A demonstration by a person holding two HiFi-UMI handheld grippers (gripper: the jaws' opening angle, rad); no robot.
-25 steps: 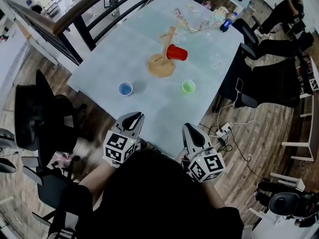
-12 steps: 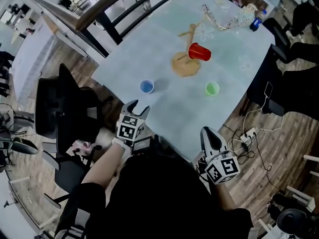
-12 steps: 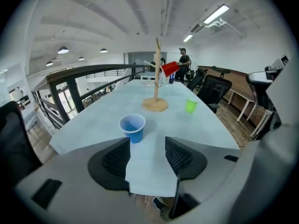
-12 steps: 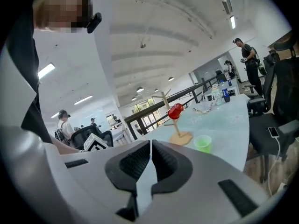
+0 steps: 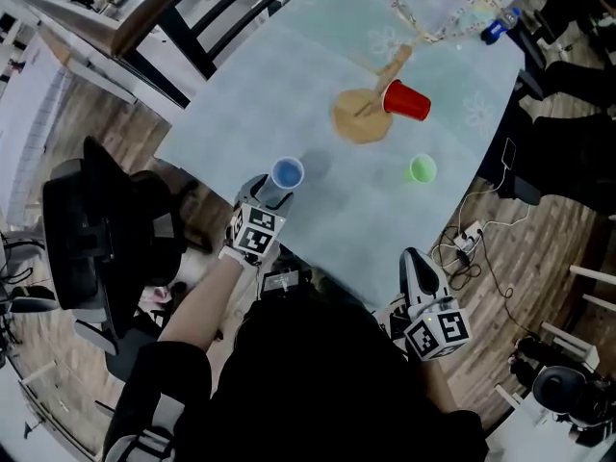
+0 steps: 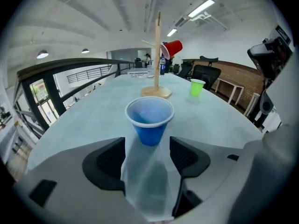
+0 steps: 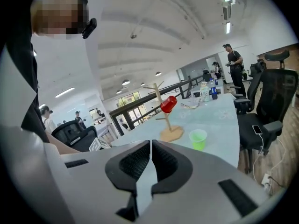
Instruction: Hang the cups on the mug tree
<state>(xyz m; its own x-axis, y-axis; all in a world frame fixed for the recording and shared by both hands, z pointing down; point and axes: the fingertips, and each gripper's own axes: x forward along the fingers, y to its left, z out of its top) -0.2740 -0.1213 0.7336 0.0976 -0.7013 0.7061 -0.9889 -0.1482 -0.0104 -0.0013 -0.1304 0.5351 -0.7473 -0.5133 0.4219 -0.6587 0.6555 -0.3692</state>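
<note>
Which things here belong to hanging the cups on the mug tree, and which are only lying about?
For the job: mug tree, red cup hanging on it, blue cup, green cup.
Lying about: bottle and tangled cord at the far end of the table, power strip on the floor, black chair.

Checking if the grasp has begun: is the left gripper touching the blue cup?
Apart. The left gripper view shows the left gripper, jaws just opened wide, with the blue cup between its tips and bare table either side of the cup's base.
</note>
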